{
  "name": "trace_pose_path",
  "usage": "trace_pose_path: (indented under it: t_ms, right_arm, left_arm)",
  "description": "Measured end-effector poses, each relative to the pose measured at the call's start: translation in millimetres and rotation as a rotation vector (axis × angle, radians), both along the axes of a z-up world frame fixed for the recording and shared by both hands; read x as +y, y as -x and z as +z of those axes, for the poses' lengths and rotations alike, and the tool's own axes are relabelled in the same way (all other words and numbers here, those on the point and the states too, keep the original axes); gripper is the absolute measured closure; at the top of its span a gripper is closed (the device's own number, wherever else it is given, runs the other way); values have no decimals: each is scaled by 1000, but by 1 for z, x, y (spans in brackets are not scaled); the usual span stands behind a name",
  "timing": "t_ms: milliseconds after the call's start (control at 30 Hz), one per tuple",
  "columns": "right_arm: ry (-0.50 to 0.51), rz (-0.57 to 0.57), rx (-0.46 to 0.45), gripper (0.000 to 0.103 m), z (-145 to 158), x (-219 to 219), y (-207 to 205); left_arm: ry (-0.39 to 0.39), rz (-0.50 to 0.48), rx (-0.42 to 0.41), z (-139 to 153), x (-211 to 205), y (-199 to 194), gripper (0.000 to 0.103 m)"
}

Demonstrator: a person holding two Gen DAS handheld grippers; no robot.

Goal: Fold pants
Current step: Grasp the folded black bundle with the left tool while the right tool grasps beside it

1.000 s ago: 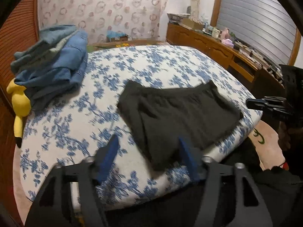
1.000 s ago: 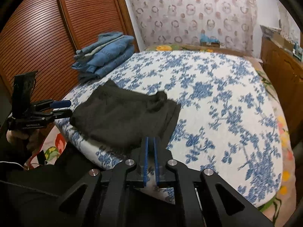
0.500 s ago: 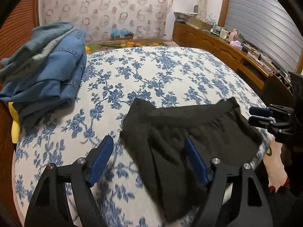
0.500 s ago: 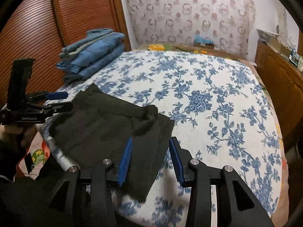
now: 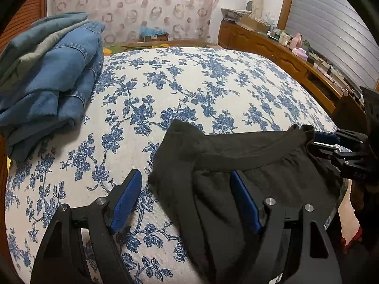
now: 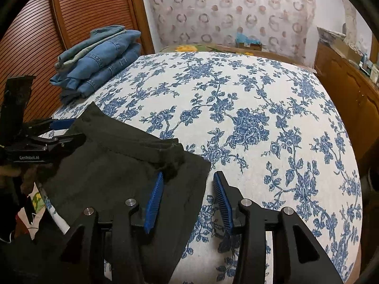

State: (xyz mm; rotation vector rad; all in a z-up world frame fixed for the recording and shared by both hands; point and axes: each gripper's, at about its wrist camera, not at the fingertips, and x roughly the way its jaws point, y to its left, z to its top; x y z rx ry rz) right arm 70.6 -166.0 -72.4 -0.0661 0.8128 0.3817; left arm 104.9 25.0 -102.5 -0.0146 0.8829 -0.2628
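left wrist: low, close over bed (image 5: 165, 90), facing headboard | right wrist: same | shared: black pants (image 5: 236, 165)

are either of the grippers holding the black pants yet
Nothing is held: left gripper and right gripper both have open jaws around opposite ends of the black pants.

Black pants (image 5: 236, 165) of matt, soft-looking cloth with a finely ribbed waistband lie on a bedspread (image 5: 189, 90) of coarse woven fabric, cream with a blue flower print. At the far left sits a pile of jeans (image 5: 52, 71) in faded blue denim with visible stitched seams. Both the left gripper (image 5: 187, 198) and the right gripper (image 6: 187, 198) have matt black plastic frames, shiny metal bolt heads and ridged blue pads (image 6: 154, 201). A slatted wooden door (image 6: 35, 35) and a wooden cabinet (image 5: 272, 49) look smooth and varnished.
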Motion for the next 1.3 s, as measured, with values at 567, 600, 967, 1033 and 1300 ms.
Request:
trace_pose_path:
  t_ms: [567,600,967,1033,1300]
  right_arm:
    - [-46,-6,-74,53,-11,-7,13]
    - [-49,-7,-73,53,-10,-8,13]
    - [-49,-1,-62,58,-8,-8,11]
    - [-46,11,-59,63,-8,-7,11]
    - [-90,23,-33,84,-9,-9,8]
  left_arm:
    - [154,-31,22,3,3,1,64]
    - [158,-30,21,4,2,2,67]
    - [189,-49,-67,30,-7,21,81]
    - [187,-61,-80,35,-11,25,81]
    - [161,-86,-115,46,-20,32,81]
